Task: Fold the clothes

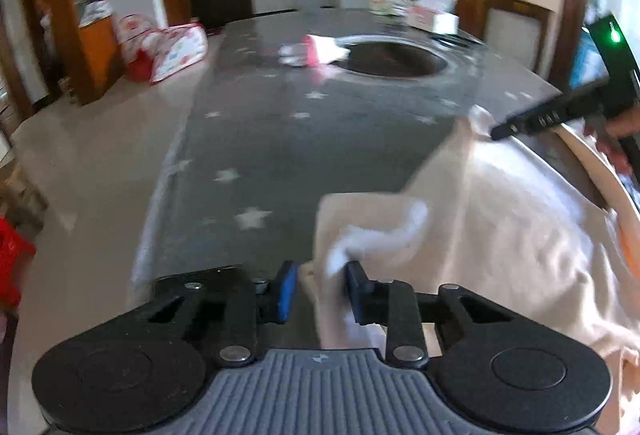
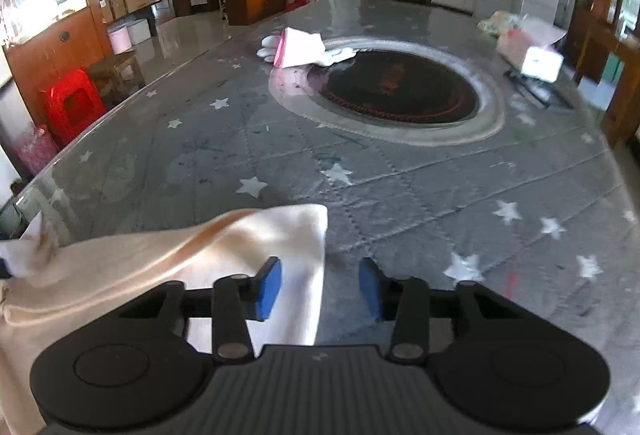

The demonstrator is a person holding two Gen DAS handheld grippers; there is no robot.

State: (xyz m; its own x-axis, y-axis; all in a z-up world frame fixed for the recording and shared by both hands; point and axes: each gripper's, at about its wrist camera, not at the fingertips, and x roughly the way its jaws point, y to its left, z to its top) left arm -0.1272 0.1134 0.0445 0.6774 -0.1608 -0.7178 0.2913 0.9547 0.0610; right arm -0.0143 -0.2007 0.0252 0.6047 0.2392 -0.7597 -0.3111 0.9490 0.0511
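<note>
**Near edge of the star table: cream garment caught at one end**

On the grey star-patterned table point(image 2: 400, 187) lies the cream, soft-knit garment point(image 1: 500, 219), its length running side to side along the near edge. Left gripper point(image 1: 320, 287) — blue pads narrowed around a bunched corner, though real pinching is unclear. Right gripper point(image 2: 320, 285) — jaws partly apart, the left pad over the cloth's end, nothing between them.

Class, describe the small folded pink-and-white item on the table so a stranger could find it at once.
Start at the grey star-patterned table and find its dark round inset. On the inset's far-left rim lies the small folded cloth. Its white body and pink edge set it apart from the large cream garment near the grippers.
</note>
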